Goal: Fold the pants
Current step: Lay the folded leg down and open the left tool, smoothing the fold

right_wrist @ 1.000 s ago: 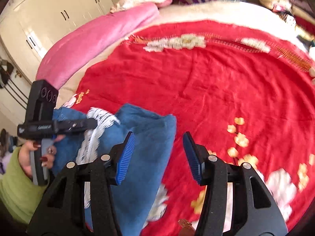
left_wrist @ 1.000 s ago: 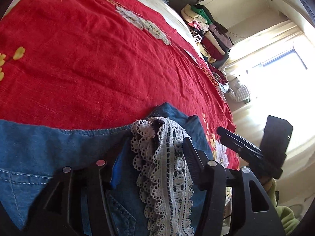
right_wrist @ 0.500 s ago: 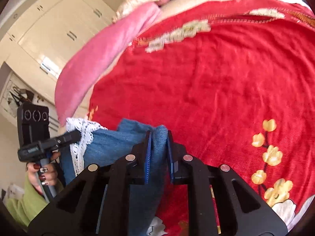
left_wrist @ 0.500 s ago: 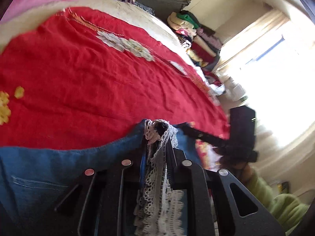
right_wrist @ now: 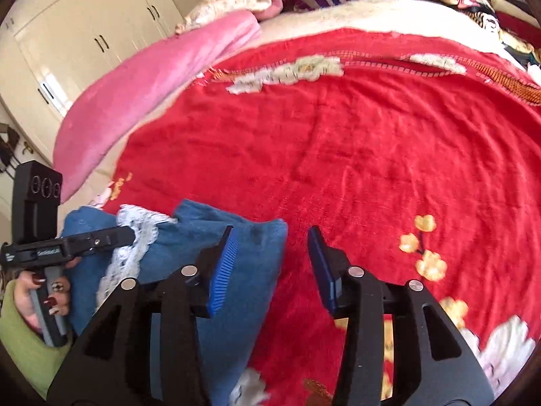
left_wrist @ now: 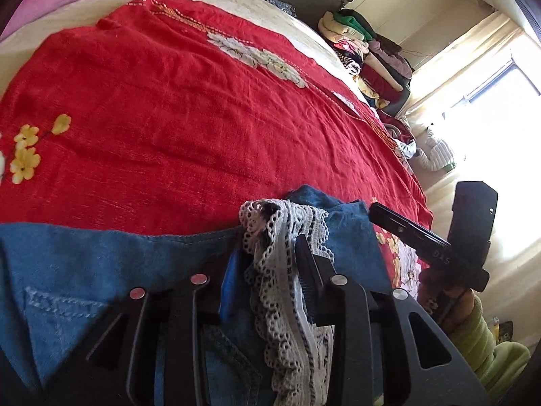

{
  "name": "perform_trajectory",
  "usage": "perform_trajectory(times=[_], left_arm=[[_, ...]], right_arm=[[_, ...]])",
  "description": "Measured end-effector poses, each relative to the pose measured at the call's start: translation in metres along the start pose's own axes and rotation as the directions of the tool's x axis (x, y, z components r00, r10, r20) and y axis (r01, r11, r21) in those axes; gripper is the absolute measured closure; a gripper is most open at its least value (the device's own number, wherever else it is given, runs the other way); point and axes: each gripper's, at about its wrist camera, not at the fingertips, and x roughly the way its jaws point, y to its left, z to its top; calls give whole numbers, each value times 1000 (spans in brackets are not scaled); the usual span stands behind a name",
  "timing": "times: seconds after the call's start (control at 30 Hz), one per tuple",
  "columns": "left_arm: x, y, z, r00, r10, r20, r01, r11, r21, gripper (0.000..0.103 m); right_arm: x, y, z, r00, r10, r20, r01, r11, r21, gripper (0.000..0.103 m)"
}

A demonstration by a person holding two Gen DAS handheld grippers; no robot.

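Observation:
Blue denim pants (left_wrist: pixel 101 264) with a white lace hem (left_wrist: pixel 284 223) lie bunched at the near edge of the red bedspread (left_wrist: pixel 169 118). My left gripper (left_wrist: pixel 267 253) has its jaws opening, with the lace and denim loose between them. In the right wrist view the pants (right_wrist: pixel 203 237) end in a folded corner that reaches just inside my right gripper (right_wrist: pixel 271 233). Its jaws are opening wide and the pads (right_wrist: pixel 223 270) stand off the cloth. Each view shows the other gripper from the side: the right gripper (left_wrist: pixel 439 253), and the left gripper (right_wrist: pixel 67 243) held by a hand in a green sleeve.
A pink blanket (right_wrist: pixel 152 84) and pillows lie along the head of the bed. A pile of folded clothes (left_wrist: pixel 365 50) sits on the far side near a bright window (left_wrist: pixel 490 118). Cream wardrobe doors (right_wrist: pixel 84 34) stand to the left.
Half a second ago both grippers were pinched shut, the left on the lace hem and the right on the denim corner. Both have now opened, and the cloth lies on the bed.

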Motion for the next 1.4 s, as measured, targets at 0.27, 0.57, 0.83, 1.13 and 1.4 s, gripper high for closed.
perform_trajectory(times=[0.27, 0.57, 0.83, 1.13, 1.4], left_arm=[[-40, 1, -31, 998, -27, 59, 27, 1000, 1, 61], [-62, -14, -73, 997, 45, 55, -48, 997, 56, 48], [-68, -24, -102, 998, 63, 22, -65, 996, 67, 45], [-51, -34, -134, 996, 64, -56, -61, 997, 50, 39], [-47, -33, -136, 997, 74, -19, -73, 996, 41, 87]], right_arm=[[-44, 27, -31, 1000, 13, 28, -11, 998, -68, 43], [-67, 56, -52, 1000, 28, 14, -26, 991, -131, 31], [-81, 71, -68, 1000, 25, 17, -21, 984, -177, 29], [-82, 82, -89, 997, 74, -24, -77, 977, -197, 29], [-75, 83, -106, 999, 24, -46, -34, 971, -235, 29]])
